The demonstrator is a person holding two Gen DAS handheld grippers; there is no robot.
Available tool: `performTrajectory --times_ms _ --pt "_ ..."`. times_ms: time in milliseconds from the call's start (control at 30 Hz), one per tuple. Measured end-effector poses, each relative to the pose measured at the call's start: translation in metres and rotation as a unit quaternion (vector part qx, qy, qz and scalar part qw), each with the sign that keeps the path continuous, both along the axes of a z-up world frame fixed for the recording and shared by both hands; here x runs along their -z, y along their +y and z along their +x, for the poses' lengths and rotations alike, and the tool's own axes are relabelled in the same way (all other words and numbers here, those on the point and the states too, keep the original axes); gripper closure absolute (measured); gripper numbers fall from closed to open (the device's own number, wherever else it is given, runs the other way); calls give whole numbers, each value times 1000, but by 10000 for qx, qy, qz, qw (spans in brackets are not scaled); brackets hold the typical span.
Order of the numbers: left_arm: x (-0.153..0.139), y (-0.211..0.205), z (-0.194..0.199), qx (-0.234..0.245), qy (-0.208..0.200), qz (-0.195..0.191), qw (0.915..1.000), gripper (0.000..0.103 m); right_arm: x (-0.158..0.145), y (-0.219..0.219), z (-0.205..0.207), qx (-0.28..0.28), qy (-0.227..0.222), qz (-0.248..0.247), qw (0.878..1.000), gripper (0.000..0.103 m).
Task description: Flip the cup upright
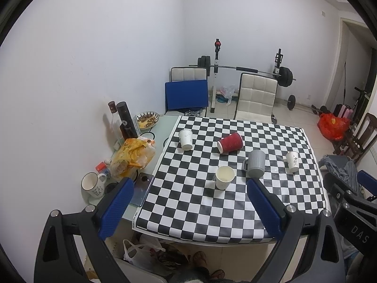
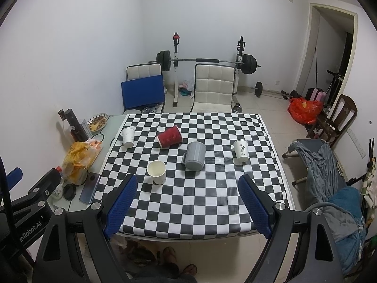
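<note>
Red cup (image 2: 169,136) on its side; fingers (image 2: 123,202) apart

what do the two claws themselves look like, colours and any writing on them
Both claws match: the left claw and right claw have black angular frames, silver bolts and textured blue finger pads. One body shows white "DAS" lettering, the other "nRobot.AI". A dark cable runs beside the left one.
</note>
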State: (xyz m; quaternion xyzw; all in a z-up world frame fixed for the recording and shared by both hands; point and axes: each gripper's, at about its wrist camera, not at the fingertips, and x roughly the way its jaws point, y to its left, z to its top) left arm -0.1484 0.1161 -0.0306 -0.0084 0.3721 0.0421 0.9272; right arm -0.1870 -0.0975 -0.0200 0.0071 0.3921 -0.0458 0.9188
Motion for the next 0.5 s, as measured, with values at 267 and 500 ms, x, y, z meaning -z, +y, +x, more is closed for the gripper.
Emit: performTrajectory --times_ms 267,500 --pt "-3 3 -1 -12 -1 -7 10000 5 0 1 0 -9 3 11 10000 14" --pt "-1 2 0 -6 7 3 10000 5 0 -1 0 -15 14 15 10000 14"
